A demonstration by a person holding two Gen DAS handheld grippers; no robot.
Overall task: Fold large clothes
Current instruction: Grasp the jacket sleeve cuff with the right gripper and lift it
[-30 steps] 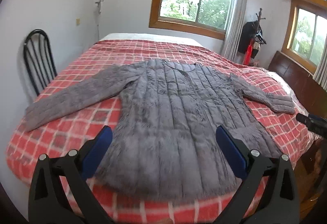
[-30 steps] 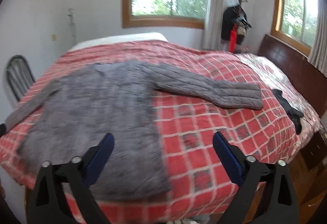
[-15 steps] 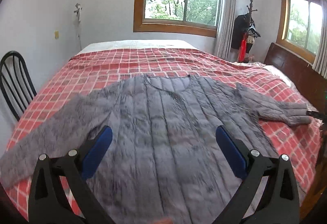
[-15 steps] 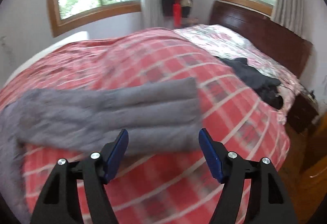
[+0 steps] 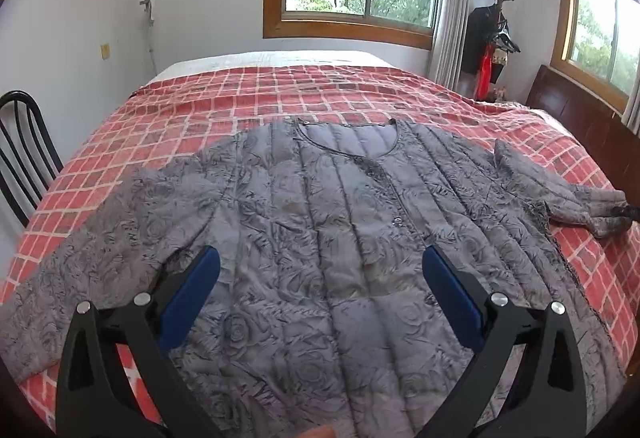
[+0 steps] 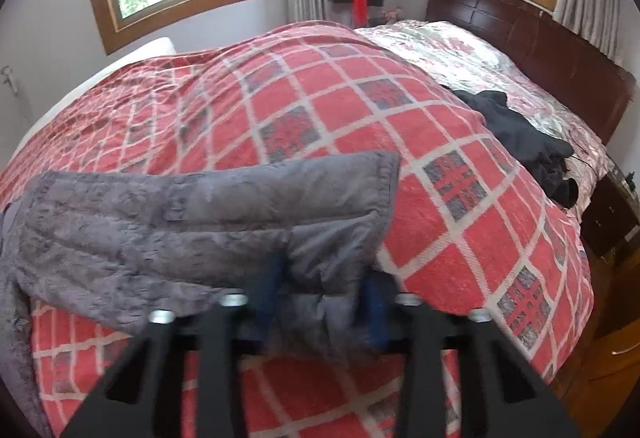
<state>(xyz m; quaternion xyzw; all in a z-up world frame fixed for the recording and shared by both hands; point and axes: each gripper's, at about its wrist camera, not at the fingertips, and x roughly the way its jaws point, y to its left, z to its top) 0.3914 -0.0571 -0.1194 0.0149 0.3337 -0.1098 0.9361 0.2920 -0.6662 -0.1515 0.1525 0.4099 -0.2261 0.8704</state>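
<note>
My right gripper (image 6: 320, 302) was clamped on the cuff of the grey quilted jacket (image 5: 340, 238), low in the frame. My left gripper (image 5: 320, 278) hung with its jaws apart over the jacket's body, spread flat on the red checked bed (image 5: 280, 94).

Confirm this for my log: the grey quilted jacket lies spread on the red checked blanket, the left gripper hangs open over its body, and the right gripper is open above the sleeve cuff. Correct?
Not quite. The right gripper is closing on the cuff of the grey quilted jacket, fabric bunched between its fingers, as the right wrist view shows. The rest holds: spread on the red checked blanket, left gripper open.
</note>
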